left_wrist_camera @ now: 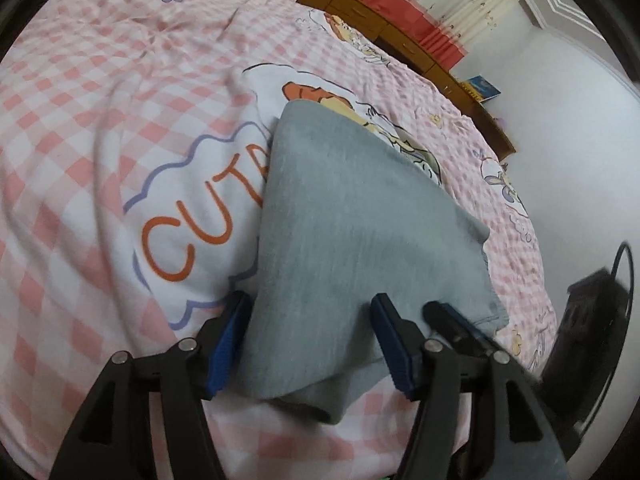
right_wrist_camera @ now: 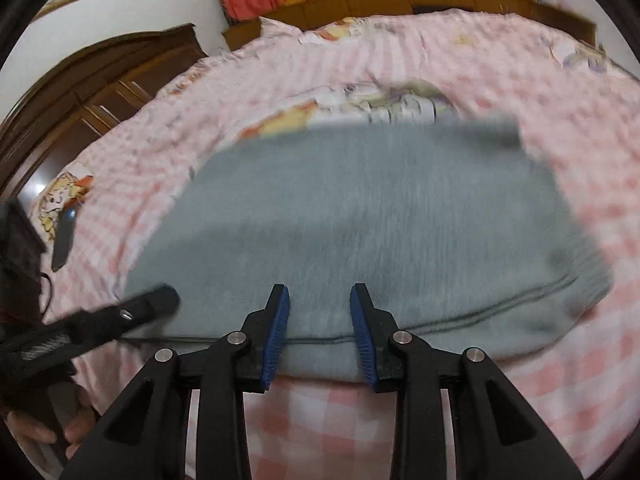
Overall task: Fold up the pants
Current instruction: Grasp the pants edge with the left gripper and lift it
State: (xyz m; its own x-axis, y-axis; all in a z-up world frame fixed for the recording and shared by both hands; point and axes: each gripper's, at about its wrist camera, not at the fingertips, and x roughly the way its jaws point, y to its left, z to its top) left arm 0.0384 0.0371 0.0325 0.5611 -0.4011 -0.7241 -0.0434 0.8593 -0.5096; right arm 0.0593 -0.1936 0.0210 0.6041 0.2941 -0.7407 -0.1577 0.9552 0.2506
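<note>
Pants (right_wrist_camera: pixel 360 216): soft grey knit, folded flat on pink checked bed (left_wrist_camera: pixel 80 160); print reads "CUT"
Left hand-held gripper (left_wrist_camera: pixel 312 336): fingers apart
Right hand-held gripper (right_wrist_camera: pixel 319 332): fingers apart

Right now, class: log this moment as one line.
stage: folding | pants: grey, folded on pink checked bed | left tool: open, astride near corner | right tool: open, at near edge

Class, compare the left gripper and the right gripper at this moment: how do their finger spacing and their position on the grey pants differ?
The left gripper has its fingers spread wide, straddling a raised fold of the grey pants; the right gripper has a narrower gap. The left works at one end of the pants; the right sits at the middle of the seamed near edge. Both are open, with blue pads.
</note>
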